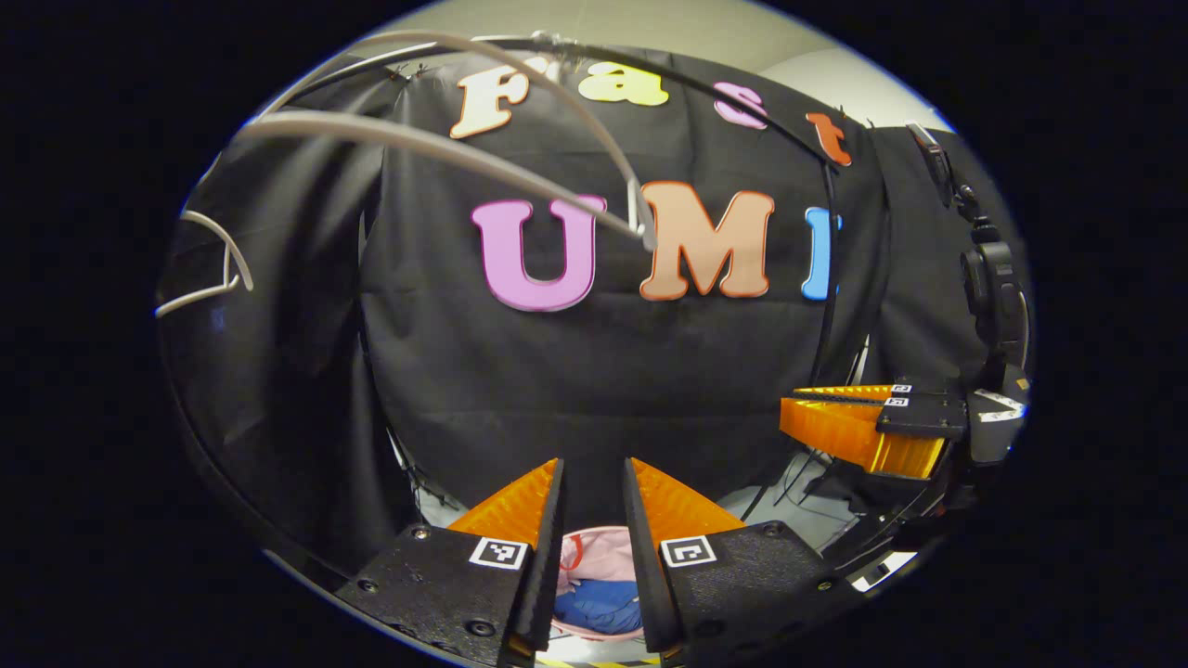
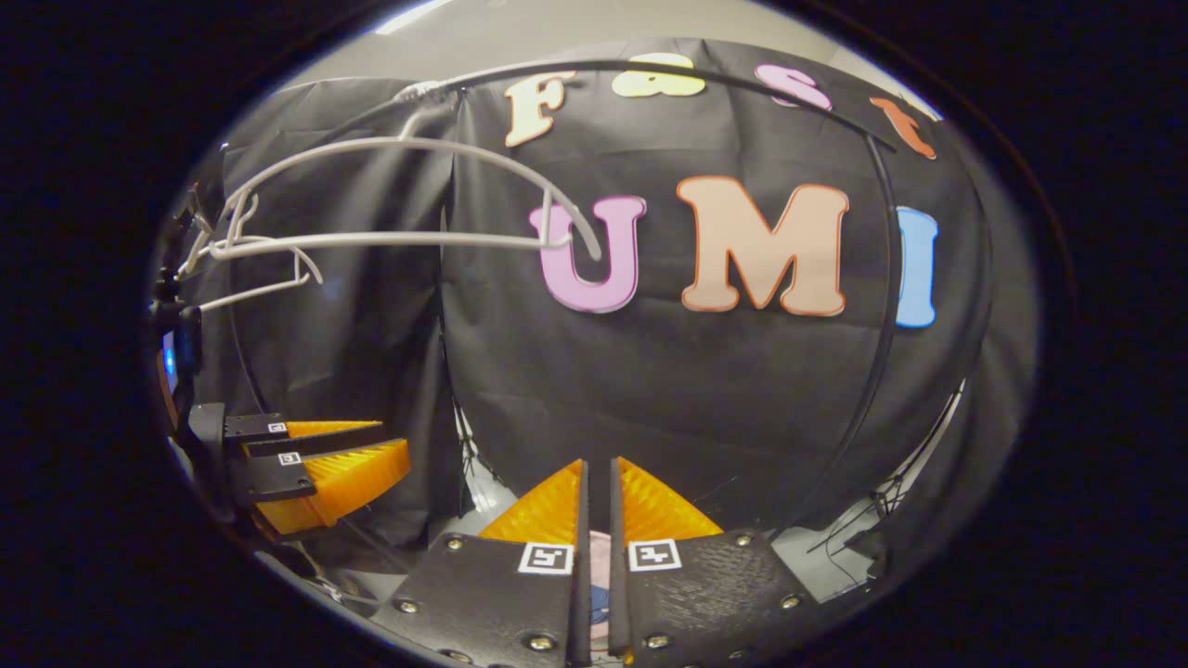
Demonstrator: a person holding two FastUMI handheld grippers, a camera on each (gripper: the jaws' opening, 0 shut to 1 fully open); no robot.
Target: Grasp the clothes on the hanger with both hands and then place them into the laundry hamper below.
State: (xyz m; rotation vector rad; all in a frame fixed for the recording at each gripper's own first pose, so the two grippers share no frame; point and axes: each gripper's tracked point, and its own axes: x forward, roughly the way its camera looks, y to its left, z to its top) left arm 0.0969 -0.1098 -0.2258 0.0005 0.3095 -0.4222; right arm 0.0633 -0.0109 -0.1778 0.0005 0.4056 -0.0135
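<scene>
The clothes (image 1: 599, 603) lie as a blue bundle inside the pink laundry hamper (image 1: 594, 549), seen low in the left gripper view through the gap between that gripper's fingers. In the right gripper view only a sliver of pink and blue shows in the slit between the fingers. The bundle looks soft, light and limp, so it would slump and fold under any grip; if it had to be taken up again, a bunched fold near its top edge would hold better than a flat stretch of cloth. The white hanger (image 2: 390, 239) hangs bare from the dark rail (image 2: 705, 79), up and to the left in both views, with nothing draped on it, so I judge the task all but done. The left gripper (image 1: 594, 482) is held above the hamper, well clear of the bundle, its fingers a little apart with nothing between them. The right gripper (image 2: 596, 492) has its fingers nearly closed, a narrow slit between them, also empty. Each gripper appears at the edge of the other's view, side by side at about the same height. Behind everything hangs the black cloth wall (image 1: 603, 371).
</scene>
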